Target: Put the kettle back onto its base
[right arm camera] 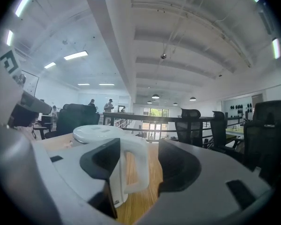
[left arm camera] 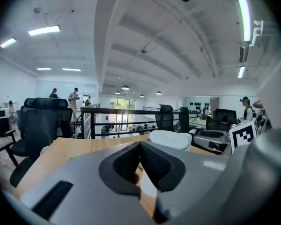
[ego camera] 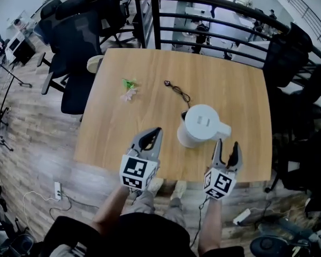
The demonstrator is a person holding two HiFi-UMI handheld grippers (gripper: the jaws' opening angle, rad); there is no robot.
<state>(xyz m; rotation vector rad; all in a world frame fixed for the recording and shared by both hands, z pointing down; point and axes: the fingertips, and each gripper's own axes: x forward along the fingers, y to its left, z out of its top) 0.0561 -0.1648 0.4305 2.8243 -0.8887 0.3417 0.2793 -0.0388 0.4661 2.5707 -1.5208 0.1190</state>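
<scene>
A white kettle (ego camera: 200,125) stands on the wooden table (ego camera: 112,127) near its front edge, handle (ego camera: 222,128) pointing right. A black cable (ego camera: 177,92) runs up to its foot; I cannot make out a base under it. My left gripper (ego camera: 155,131) hovers just left of the kettle, jaws shut with nothing between them; past its tips (left arm camera: 140,146) shows the kettle's lid (left arm camera: 171,138). My right gripper (ego camera: 227,144) floats in front of the handle, apart from it, jaws open. Seen along this gripper (right arm camera: 139,161), the handle (right arm camera: 136,165) stands ahead in the gap, untouched.
A small green and pink sprig (ego camera: 129,88) lies on the table's far left. Black office chairs (ego camera: 75,52) stand at the left, another (ego camera: 286,50) at the right. A dark railing (ego camera: 203,16) runs behind the table. A power strip (ego camera: 57,190) lies on the floor.
</scene>
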